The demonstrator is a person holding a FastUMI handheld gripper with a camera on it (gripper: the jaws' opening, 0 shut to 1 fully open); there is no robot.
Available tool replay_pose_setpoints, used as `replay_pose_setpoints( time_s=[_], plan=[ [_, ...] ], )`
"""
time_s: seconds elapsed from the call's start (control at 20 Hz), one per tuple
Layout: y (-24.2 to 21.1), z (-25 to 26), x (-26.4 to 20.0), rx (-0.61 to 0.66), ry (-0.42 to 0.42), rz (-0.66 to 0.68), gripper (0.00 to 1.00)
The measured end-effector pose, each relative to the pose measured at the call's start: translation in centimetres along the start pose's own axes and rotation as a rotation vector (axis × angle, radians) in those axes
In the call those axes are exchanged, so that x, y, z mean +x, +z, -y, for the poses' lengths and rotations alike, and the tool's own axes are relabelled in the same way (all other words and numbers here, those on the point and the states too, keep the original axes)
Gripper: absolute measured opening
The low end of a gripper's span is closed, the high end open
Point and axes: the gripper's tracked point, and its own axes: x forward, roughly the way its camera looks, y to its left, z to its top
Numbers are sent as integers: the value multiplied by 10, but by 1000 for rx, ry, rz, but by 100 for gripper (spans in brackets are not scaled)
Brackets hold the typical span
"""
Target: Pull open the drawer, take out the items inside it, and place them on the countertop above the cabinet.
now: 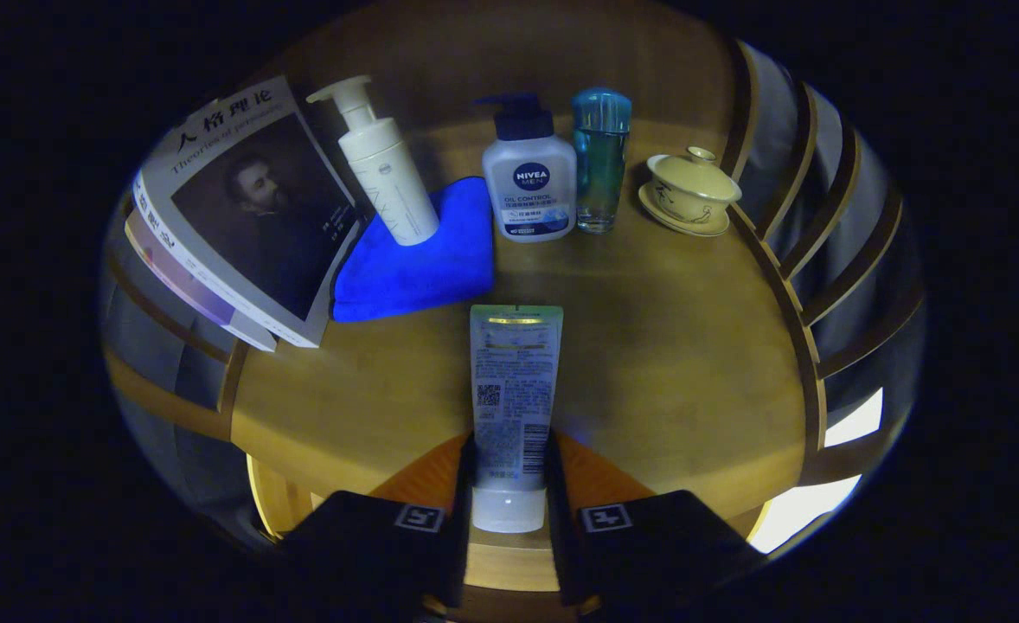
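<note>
As tool clamps tube, above countertop

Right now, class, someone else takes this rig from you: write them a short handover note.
Gripper: shut on a white tube near its cap end, held over the wooden countertop.
On the countertop beyond it: blue cloth with a white pump bottle on it, Nivea pump bottle, blue-capped bottle, lidded teacup, books.
Done: tube out.
Left: set it down, release; then check the drawer, which I cannot see.
</note>
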Motion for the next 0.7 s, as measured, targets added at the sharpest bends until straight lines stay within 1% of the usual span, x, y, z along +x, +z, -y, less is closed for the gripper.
replay_pose_setpoints(
  time_s=[0.1,0.15,0.25,0.3,0.45,0.55,0.7],
  plan=[
    [3,-3,-7,30,15,26,54],
    [5,-7,-12,44,40,45,59],
    [3,-7,-23,44,49,68,86],
    [0,-6,-28,30,39,91,99],
    [-3,-6,-47,-18,16,179,98],
    [-2,-8,-67,-44,13,263,98],
    [-2,-4,-96,-136,-40,400,98]
  ],
)
